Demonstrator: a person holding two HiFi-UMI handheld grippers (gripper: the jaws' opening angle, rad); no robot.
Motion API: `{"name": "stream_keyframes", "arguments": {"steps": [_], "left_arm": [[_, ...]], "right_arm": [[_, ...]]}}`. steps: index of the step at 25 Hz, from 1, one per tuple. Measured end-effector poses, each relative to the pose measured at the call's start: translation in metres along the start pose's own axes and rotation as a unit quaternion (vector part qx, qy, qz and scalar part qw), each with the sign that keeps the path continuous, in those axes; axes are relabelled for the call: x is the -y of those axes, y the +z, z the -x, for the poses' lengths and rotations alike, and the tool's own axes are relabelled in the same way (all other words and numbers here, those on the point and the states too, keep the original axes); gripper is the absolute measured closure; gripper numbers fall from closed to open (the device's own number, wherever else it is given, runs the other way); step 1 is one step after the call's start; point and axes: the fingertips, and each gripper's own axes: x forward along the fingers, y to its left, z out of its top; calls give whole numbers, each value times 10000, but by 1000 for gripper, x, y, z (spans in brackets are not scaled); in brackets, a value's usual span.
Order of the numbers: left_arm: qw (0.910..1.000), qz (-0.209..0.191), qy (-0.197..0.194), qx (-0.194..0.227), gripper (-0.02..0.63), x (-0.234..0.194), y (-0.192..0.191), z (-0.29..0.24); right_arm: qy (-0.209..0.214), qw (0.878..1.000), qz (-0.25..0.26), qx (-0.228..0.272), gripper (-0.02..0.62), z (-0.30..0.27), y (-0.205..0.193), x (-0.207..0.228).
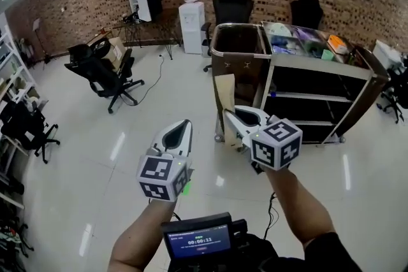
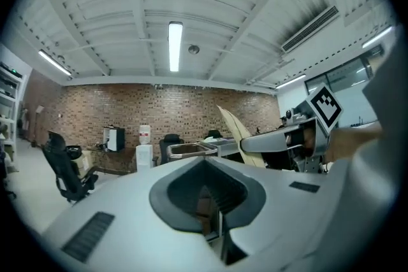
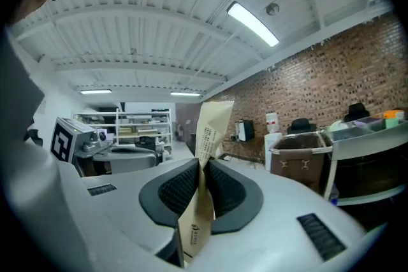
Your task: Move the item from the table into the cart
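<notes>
Head view: both claws are held level over the white floor (image 1: 76, 188), pointing toward the cart (image 1: 322, 62).

Right claw (image 1: 237, 116): closed on a tan paper packet (image 1: 224, 93). The right gripper view confirms the ribbed pads pinch the packet's lower part, and its printed upper end stands upright above them. The packet is off any surface, held in the air short of the cart and near its brown bin (image 1: 237, 55).

Left claw (image 1: 180, 130): the left gripper view shows the pads drawn narrow, nearly together, with nothing between them.

Cart top tray holds assorted items. A water dispenser (image 1: 191, 25) stands by the brick wall.
</notes>
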Motion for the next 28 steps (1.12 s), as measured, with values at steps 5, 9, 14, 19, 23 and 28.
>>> {"name": "stream_keyframes", "arguments": {"steps": [5,9,14,19,23,28], "left_arm": [[9953,-64,-966,-10,598,23,20,-192],[9852,-141,-1703,130,598,21,40,-327],[9644,-373,-2606,248,598,39,84,-475],[9436,-357,-3264,419,598,106,108,-604],[9364,-289,-3458,519,598,170,124,-700],[9334,-177,-3546,513,598,282,152,-818]], "right_arm": [[-941,9951,-251,140,560,-20,23,190],[-1736,9842,-208,259,560,-36,48,314],[-2592,9653,-191,273,560,-36,83,455],[-3277,9443,-227,203,560,10,96,592],[-3521,9356,-142,234,560,56,109,692],[-3504,9364,-20,194,560,130,135,835]]}}
